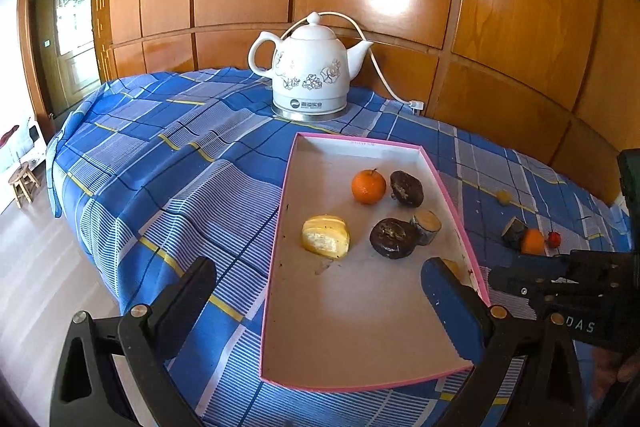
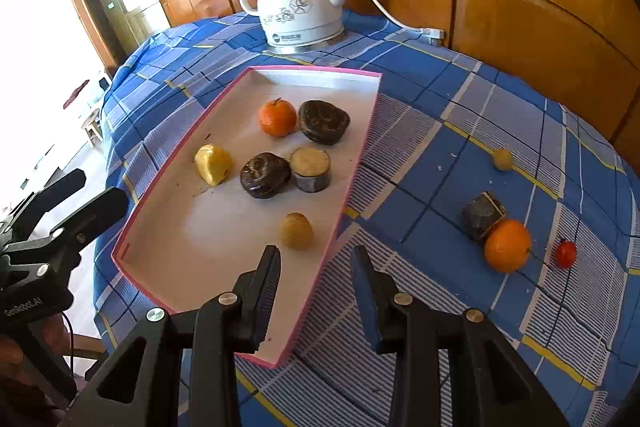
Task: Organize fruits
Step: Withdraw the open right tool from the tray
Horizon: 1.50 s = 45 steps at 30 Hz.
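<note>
Six pieces of fruit are seen inside the pink-rimmed tray (image 2: 356,155) on the checked cloth (image 2: 440,131); among them an orange (image 2: 277,117) and a yellow wedge (image 2: 213,164). A second orange (image 2: 507,245), a small red fruit (image 2: 566,254) and what may be a dark cut chunk (image 2: 482,214) are left on the cloth; the right gripper (image 2: 316,259) is held with fingers parted and empty over the tray's rim; the left gripper (image 1: 320,279) is spread wide, nothing between its fingers.
</note>
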Each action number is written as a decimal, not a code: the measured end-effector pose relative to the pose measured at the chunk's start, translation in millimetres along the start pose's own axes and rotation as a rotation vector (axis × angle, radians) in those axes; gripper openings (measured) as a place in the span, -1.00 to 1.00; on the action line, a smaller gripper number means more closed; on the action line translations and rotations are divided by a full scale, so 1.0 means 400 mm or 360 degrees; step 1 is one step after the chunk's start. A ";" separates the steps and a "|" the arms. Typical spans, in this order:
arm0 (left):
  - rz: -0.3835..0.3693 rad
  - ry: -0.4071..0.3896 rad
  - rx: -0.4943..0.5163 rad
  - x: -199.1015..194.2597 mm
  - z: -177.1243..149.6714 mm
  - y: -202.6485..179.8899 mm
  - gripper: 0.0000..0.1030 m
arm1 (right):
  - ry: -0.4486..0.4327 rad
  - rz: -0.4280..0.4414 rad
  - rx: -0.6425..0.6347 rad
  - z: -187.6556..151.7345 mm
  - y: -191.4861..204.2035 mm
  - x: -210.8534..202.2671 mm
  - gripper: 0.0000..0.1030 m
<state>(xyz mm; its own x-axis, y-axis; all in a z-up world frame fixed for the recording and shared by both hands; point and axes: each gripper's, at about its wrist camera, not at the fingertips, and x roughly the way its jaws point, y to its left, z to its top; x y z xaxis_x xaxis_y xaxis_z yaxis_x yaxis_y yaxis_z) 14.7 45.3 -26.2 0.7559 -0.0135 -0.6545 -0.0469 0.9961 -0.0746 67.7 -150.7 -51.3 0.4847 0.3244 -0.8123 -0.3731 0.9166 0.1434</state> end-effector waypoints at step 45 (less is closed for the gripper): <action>-0.0005 0.0027 0.0103 -0.002 -0.010 -0.049 0.99 | -0.0082 -0.0307 -0.0014 0.010 -0.187 -0.133 -0.29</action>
<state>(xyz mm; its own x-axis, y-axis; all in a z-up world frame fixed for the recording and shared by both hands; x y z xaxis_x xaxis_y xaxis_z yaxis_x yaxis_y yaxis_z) 12.4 25.6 -27.4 0.7449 -0.0174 -0.6669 -0.0017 0.9996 -0.0279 72.8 -235.6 -16.6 0.5878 0.1550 -0.7940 -0.2764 0.9609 -0.0170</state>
